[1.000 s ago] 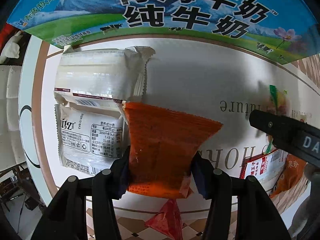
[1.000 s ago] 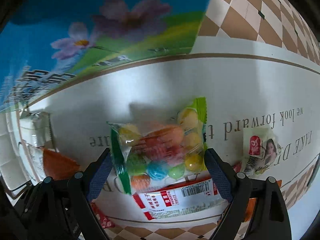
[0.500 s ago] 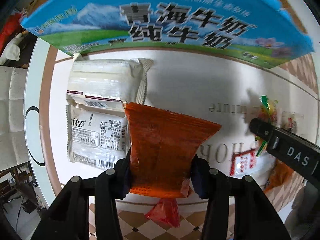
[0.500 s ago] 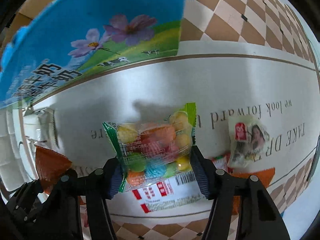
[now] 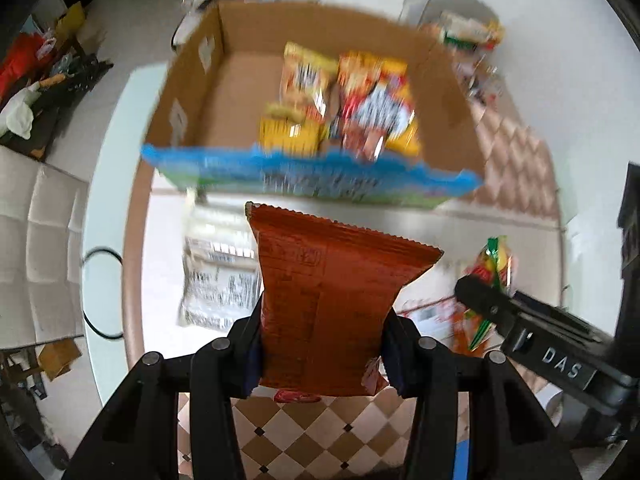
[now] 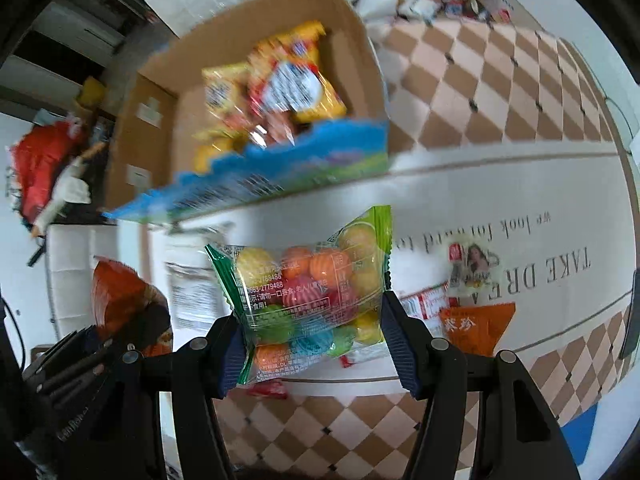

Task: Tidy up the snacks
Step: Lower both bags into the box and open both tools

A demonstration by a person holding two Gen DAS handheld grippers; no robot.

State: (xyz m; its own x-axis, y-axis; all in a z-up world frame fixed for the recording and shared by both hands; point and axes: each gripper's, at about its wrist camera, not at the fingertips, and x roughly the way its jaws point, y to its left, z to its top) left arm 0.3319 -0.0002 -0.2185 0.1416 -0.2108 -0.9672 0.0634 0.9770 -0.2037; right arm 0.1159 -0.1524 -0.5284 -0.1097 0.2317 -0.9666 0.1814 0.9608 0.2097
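Orange crinkled foil packet point(image 5: 332, 304), serrated top edge, is pinched between the left gripper point(image 5: 322, 356) pads. Clear green-edged bag of round coloured sweets point(image 6: 308, 292) is clamped in the right gripper point(image 6: 316, 344). Ahead of both: open corrugated cardboard box point(image 5: 224, 92) on the glossy bench point(image 6: 480, 184).

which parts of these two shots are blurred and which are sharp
Left wrist view: the cardboard box and its snacks are smeared, while the held orange packet is crisp. Right wrist view: likewise, the box is blurred and the candy bag is sharp; both views bend at the edges.
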